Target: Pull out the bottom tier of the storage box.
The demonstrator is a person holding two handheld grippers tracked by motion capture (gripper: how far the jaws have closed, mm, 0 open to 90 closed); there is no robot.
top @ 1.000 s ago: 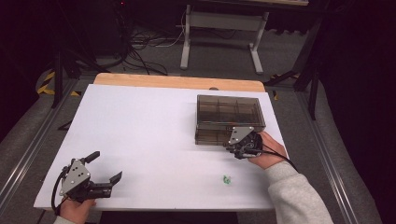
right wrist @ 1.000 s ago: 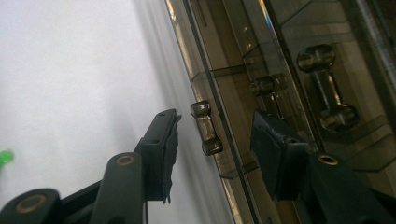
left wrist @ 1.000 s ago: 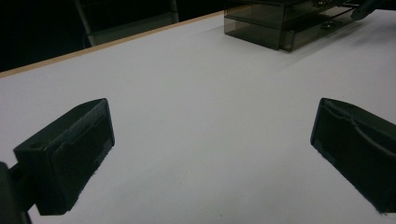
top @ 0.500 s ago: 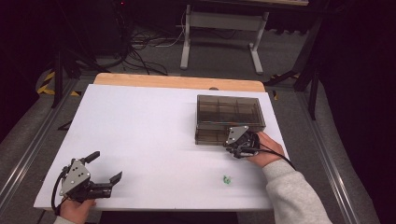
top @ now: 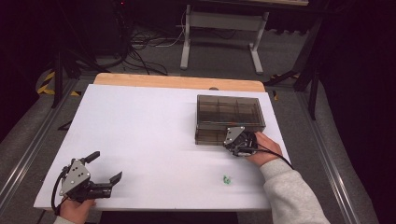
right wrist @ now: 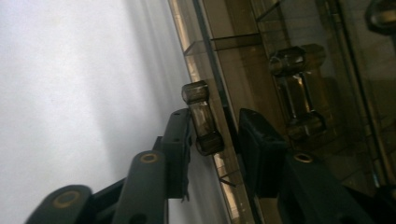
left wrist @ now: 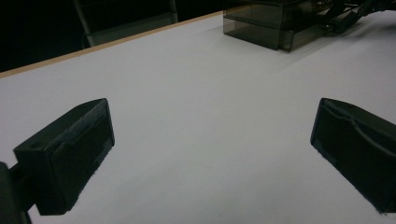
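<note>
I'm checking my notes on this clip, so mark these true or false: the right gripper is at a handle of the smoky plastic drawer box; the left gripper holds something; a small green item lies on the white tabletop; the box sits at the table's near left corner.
1. The right gripper is at a handle of the smoky translucent plastic drawer box: true; its jaws have just been closing, the handle between them.
2. The left gripper holds something: false; its jaws are open and empty.
3. A small green item lies on the white tabletop: true.
4. The box sits at the near left corner: false; it is on the far right.
</note>
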